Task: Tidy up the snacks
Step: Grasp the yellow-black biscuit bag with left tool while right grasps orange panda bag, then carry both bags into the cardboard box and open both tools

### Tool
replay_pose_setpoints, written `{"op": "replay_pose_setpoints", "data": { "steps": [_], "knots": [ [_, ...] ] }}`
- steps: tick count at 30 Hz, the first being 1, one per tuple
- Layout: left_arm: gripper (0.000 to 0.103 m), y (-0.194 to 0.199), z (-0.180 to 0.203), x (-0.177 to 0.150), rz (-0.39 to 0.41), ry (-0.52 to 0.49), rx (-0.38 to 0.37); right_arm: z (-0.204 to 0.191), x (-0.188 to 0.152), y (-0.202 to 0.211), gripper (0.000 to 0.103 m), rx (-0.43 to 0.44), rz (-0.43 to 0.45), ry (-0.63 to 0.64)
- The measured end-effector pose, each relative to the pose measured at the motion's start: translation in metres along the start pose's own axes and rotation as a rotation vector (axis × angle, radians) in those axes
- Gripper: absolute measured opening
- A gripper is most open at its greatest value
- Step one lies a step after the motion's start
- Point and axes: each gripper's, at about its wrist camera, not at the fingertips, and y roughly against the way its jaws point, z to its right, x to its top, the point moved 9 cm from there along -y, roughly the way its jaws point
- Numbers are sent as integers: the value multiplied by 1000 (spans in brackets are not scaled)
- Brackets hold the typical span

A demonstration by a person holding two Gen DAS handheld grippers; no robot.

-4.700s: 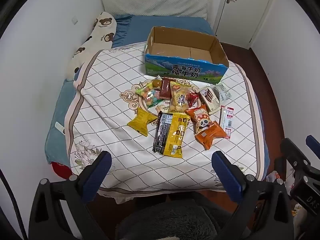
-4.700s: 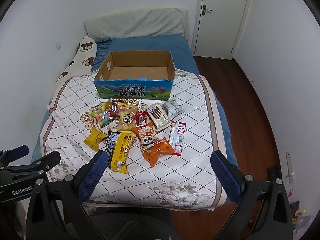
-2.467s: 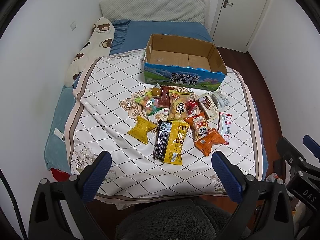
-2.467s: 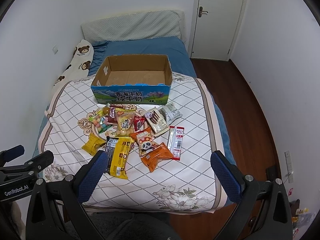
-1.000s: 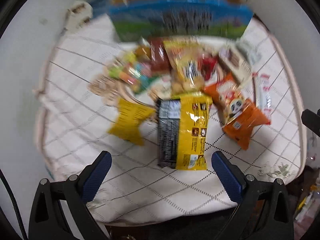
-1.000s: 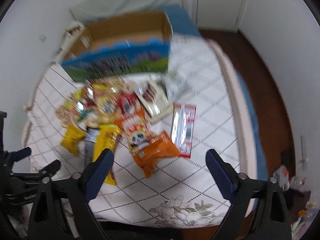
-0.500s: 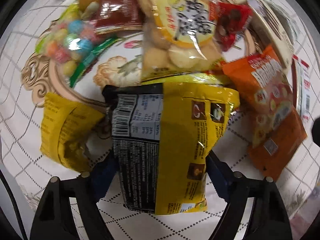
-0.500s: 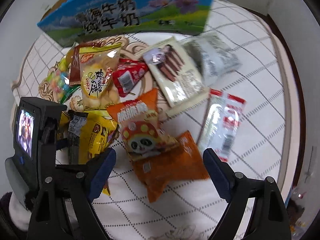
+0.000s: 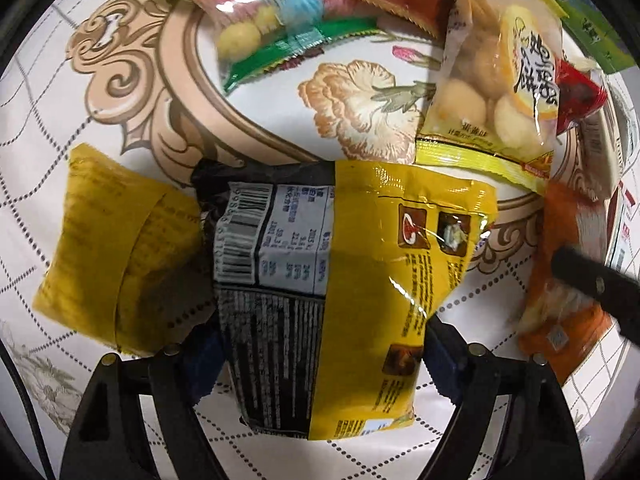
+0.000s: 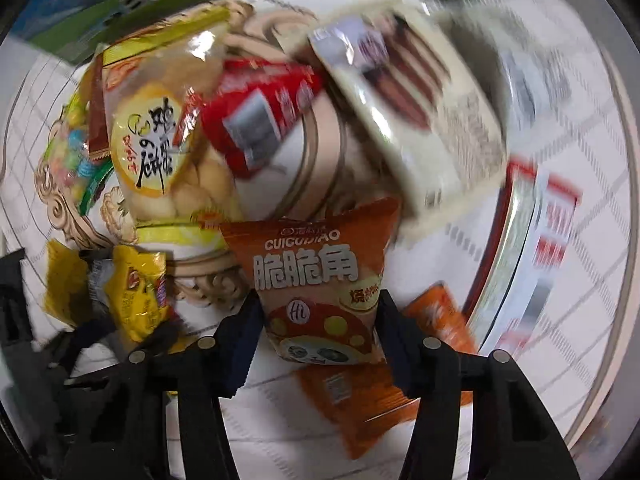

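A yellow and black snack bag (image 9: 360,240) lies on the quilted bedspread (image 9: 360,452). My left gripper (image 9: 320,360) points straight down over it, its blue pads against the bag's two long sides while the jaws ease slightly wider. In the right wrist view an orange bag with a panda (image 10: 312,272) sits between the pads of my right gripper (image 10: 318,336). Those jaws are closing and touch both of its sides. Under it lies a second orange bag (image 10: 360,400).
Around them lie a small yellow packet (image 9: 112,264), a bag of coloured sweets (image 9: 260,8), a biscuit bag (image 9: 500,92), a red packet (image 10: 260,112), a cream bag of chocolate sticks (image 10: 420,112) and a red and white strip (image 10: 552,216). The blue and green box (image 10: 100,0) stands behind.
Both grippers have dropped from above the bed onto the snack pile. The left jaws narrowed around the yellow and black bag, the right jaws around the orange panda bag.
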Motion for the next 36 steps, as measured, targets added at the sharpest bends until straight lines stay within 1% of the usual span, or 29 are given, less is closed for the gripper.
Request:
{"op": "replay_pose_setpoints", "data": {
  "steps": [2,3,4,6,7,9,10,11,13,14,18,20,21,22,23,24,25,26,28,29,30,32,34,35,36],
  "knots": [
    [84,-4,-4,-2,-2,-18,-15,-6,-9,-3,57,43,-38,-42],
    [84,-4,-6,-1,-2,-22,-22,-7,-12,-4,58,44,-42,-50],
    [84,-6,-8,0,-1,-28,-29,-8,-13,-5,59,33,-42,-51],
    [83,-15,-19,-3,9,-38,-37,-10,-17,-12,68,-1,-30,-42],
    [82,-21,-17,0,18,-39,-35,-11,-18,-16,68,-12,-26,-38],
    [82,-20,-14,-1,38,-48,-23,-15,-21,-24,67,-24,-22,-38],
    [82,-16,-18,-5,54,-58,-7,-17,-22,-24,66,-27,-6,-33],
    [82,-13,-20,-8,62,-62,1,-20,-22,-22,56,-24,19,-25],
    [82,0,-22,-23,78,-67,10,-25,-30,-21,52,-36,37,-14],
    [82,5,-24,-27,83,-70,10,-28,-31,-17,49,-29,44,-8],
    [82,36,-33,-41,109,-70,-7,-37,-36,14,47,47,59,7],
    [82,61,-38,-42,134,-49,-26,-44,-35,35,47,96,78,20],
    [82,68,-35,-35,145,-37,-44,-47,-33,48,47,118,87,27],
    [82,86,-36,-29,165,-21,-76,-51,-29,66,47,147,110,36],
    [82,98,-36,-24,178,-14,-93,-52,-26,80,47,161,128,39],
    [82,115,-35,-15,200,-16,-113,-54,-20,95,47,178,149,41],
    [82,139,-33,-17,214,-15,-126,-55,-12,111,47,198,173,41],
    [82,158,-33,-4,242,-11,-147,-58,0,134,47,224,207,43],
    [82,191,-19,22,285,-18,-183,-57,20,170,47,253,249,50],
    [82,209,-14,38,313,-26,-197,-61,36,193,47,273,284,55],
    [82,222,-11,54,335,-32,-207,-49,48,206,47,280,304,58],
    [82,244,-4,94,375,-47,-209,-51,88,240,47,269,367,73],
    [82,251,1,139,387,-57,-196,-55,119,247,47,241,400,76],
    [82,247,6,160,378,-58,-188,-57,144,249,47,228,405,67],
    [82,241,9,184,359,-56,-184,-59,159,246,47,226,401,59]
  ]
}}
